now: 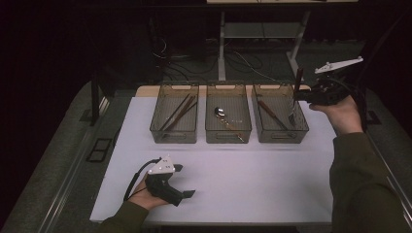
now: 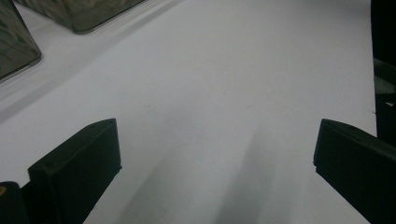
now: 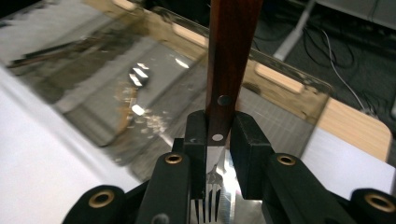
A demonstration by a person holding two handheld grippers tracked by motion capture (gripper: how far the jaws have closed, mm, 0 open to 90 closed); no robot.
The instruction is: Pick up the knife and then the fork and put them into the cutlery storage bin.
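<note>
A fork (image 3: 219,184) of glossy metal with a smooth, dark wooden handle; translucent smoky plastic bins (image 1: 280,114) on a matt white counter (image 1: 233,179).

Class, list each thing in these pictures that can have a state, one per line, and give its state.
Right gripper: shut on the fork, raised over the right bin.
Fork: held by its wooden handle, tines down.
Left gripper: open, holding nothing, low over the white table.
Left bin: holds chopsticks.
Middle bin: holds a spoon.
Right bin: holds a wooden-handled utensil.
</note>
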